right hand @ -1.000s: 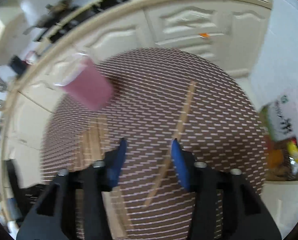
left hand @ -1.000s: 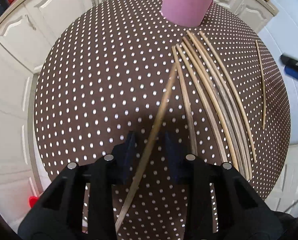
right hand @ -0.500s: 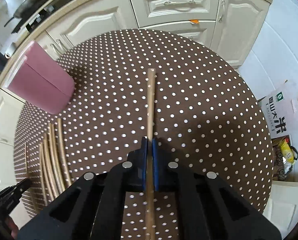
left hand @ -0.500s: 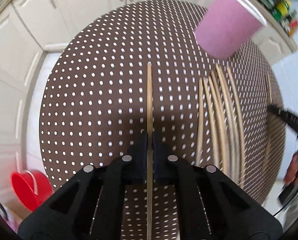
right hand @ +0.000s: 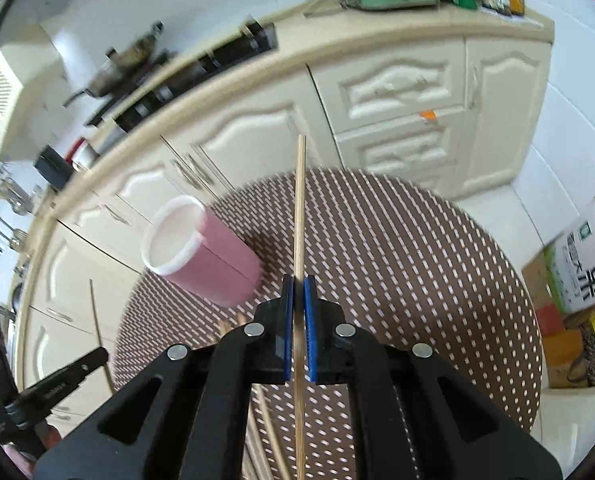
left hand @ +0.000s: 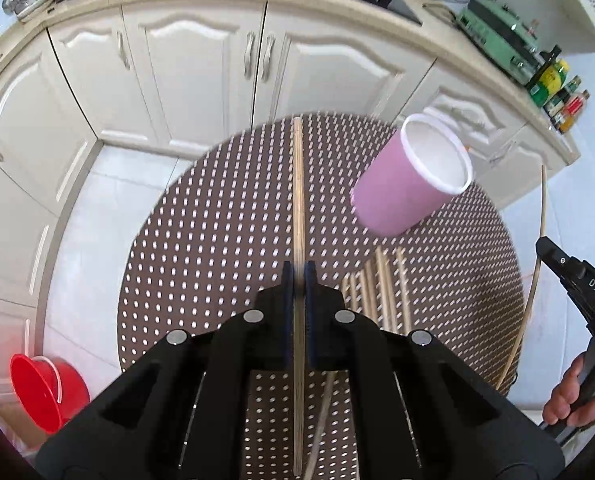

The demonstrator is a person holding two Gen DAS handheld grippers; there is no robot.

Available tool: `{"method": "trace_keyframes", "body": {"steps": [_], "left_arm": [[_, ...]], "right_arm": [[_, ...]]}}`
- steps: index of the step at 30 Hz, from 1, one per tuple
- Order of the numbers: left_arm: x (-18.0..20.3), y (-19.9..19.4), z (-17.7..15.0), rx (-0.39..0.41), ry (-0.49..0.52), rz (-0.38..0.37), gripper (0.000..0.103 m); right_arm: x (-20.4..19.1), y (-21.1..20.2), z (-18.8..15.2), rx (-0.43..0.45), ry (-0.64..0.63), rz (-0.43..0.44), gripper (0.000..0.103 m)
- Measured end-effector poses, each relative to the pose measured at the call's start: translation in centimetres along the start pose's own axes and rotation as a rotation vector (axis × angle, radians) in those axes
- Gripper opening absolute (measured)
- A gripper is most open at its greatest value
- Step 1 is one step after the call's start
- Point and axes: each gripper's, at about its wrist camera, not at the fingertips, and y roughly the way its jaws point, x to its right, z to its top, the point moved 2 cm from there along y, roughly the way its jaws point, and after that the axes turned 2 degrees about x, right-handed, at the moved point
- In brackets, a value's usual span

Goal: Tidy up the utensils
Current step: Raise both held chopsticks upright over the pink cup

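My left gripper [left hand: 298, 270] is shut on a wooden chopstick [left hand: 298, 200], held clear above the round brown dotted table [left hand: 217, 248]. A pink cup [left hand: 411, 184] with a white rim stands to the right of the stick, its mouth open. Several more chopsticks [left hand: 381, 280] lie side by side on the cloth near the cup. My right gripper [right hand: 298, 280] is shut on a second chopstick [right hand: 299, 208], also lifted, with the pink cup [right hand: 201, 252] to its left. In the right wrist view the left gripper [right hand: 97, 354] appears at the lower left edge with its stick [right hand: 95, 312].
Cream kitchen cabinets [left hand: 201, 72] curve behind the table. A red bucket [left hand: 45, 384] sits on the floor at the left. Boxes and bags [right hand: 577, 280] are stacked on the floor to the right. A person's hand [left hand: 569, 396] grips the right tool's handle.
Both grippers have gone from open around a chopstick to shut on it. Each has then lifted its stick off the table, and both views have risen and tilted toward the cabinets.
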Motion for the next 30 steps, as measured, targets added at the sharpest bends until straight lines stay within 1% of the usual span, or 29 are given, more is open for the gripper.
{"method": "trace_keyframes", "body": {"steps": [5, 7, 11, 13, 15, 18, 20, 23, 26, 30], "left_arm": [[1.2, -1.6, 2.4, 0.069, -0.001, -0.016, 0.006], [2.1, -2.4, 2.9, 0.098, 0.005, -0.019, 0.006], [3.6, -4.4, 5.0, 0.179, 0.014, -0.03, 0.006], [4.3, -5.3, 6.1, 0.214, 0.012, -0.046, 0.006], [5.0, -5.9, 7.2, 0.241, 0.01, -0.061, 0.006], [6.3, -6.6, 8.6, 0.279, 0.021, -0.084, 0.006], [7.0, -7.1, 9.4, 0.296, 0.022, -0.087, 0.006], [7.9, -8.0, 10.5, 0.316, 0.033, -0.124, 0.006], [8.9, -8.8, 11.4, 0.328, 0.067, -0.119, 0.006], [9.4, -9.4, 11.8, 0.32, 0.1, -0.114, 0.006]], "right_arm": [[-2.1, -1.8, 2.6, 0.096, -0.001, 0.06, 0.004], [-2.7, -2.1, 3.9, 0.134, -0.005, 0.085, 0.004], [-3.5, -2.0, 6.2, 0.197, 0.002, 0.121, 0.004], [-3.7, -2.2, 6.6, 0.228, 0.009, 0.13, 0.004], [-4.1, -2.1, 7.5, 0.266, 0.017, 0.144, 0.004], [-4.3, -1.6, 8.5, 0.298, 0.028, 0.16, 0.004], [-4.4, -1.1, 9.3, 0.314, 0.034, 0.165, 0.004], [-4.6, -0.6, 10.1, 0.332, 0.044, 0.173, 0.004], [-5.0, 0.0, 10.8, 0.355, 0.047, 0.173, 0.004], [-5.2, 0.9, 11.7, 0.382, 0.064, 0.171, 0.004]]}}
